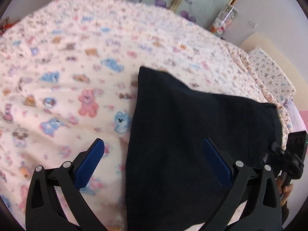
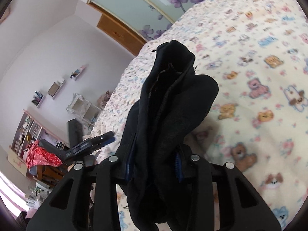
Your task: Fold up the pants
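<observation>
The black pants (image 1: 192, 134) lie partly spread on the bed's bear-print blanket (image 1: 67, 67), a flat dark panel reaching under my left gripper. My left gripper (image 1: 154, 152) is open and empty; its right blue pad (image 1: 215, 157) hovers over the pants and its left pad is over the blanket. My right gripper (image 2: 154, 165) is shut on a bunched part of the pants (image 2: 173, 105), which stands up between its fingers above the blanket (image 2: 259, 77). The left gripper also shows in the right wrist view (image 2: 92, 144), at the left. The right gripper (image 1: 288, 154) shows at the right edge of the left wrist view.
The bed edge runs along the right in the left wrist view, with a pillow (image 1: 269, 73) beyond. A wardrobe with purple flower doors (image 2: 144, 5) stands behind the bed. Shelves and a cluttered desk (image 2: 34, 138) with a red cloth are off the bed's side.
</observation>
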A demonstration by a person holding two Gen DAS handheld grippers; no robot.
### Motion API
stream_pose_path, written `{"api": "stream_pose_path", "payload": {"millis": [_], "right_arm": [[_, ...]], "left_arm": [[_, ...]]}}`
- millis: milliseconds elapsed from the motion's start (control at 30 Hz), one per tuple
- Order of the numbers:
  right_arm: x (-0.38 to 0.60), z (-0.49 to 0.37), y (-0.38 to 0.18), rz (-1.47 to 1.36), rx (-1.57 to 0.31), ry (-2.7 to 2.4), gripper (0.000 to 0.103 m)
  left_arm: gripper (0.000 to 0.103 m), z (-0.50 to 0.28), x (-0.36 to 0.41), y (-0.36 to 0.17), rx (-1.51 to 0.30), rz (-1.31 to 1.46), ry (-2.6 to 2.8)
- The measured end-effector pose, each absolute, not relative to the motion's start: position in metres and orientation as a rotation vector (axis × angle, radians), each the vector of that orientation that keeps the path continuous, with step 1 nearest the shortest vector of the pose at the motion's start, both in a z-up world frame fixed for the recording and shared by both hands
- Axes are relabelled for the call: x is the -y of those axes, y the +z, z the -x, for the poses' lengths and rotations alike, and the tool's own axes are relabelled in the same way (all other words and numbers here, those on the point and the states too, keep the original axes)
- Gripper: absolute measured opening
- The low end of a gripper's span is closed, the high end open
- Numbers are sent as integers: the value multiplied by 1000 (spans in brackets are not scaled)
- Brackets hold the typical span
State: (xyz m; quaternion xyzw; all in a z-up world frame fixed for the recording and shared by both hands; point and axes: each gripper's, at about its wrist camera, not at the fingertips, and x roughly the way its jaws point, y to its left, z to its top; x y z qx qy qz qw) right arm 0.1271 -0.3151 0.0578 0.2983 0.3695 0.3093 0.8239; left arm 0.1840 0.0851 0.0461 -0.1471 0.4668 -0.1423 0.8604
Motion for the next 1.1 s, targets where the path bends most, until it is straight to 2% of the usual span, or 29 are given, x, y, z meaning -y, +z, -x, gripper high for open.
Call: {"api": "stream_pose_path", "payload": {"millis": [233,333,433,500,600,767,867,900,933,1000,1100], "right_arm": [[321,-135,50,-647,-807,640,36],[321,-130,49,-646,-808,636,35],[325,-131,45,-665,-814,624,35],[328,-132,40,-692,-819,610,35],[335,-135,32,-728,-829,579,35],[338,-135,26,-765,-836,572,35],[341,-137,22,-778,-843,555,34],[342,-137,20,-783,-846,549,33],[342,-136,18,-788,-847,543,32],[343,-134,20,-796,-837,548,32],[341,-131,31,-775,-793,568,31]], "left_arm": [[99,-208,-71,15,-1126,433,-463],[97,-208,-68,11,-1122,474,-506],[74,-205,-74,15,-1082,551,-555],[48,-201,-77,17,-1079,543,-544],[23,-200,-83,16,-1084,521,-504],[24,-198,-83,16,-1082,504,-469],[33,-202,-79,16,-1092,485,-428],[32,-202,-78,16,-1092,480,-418],[29,-201,-73,18,-1084,455,-405],[12,-195,-63,28,-1048,372,-402],[9,-186,-55,46,-987,314,-410]]}}
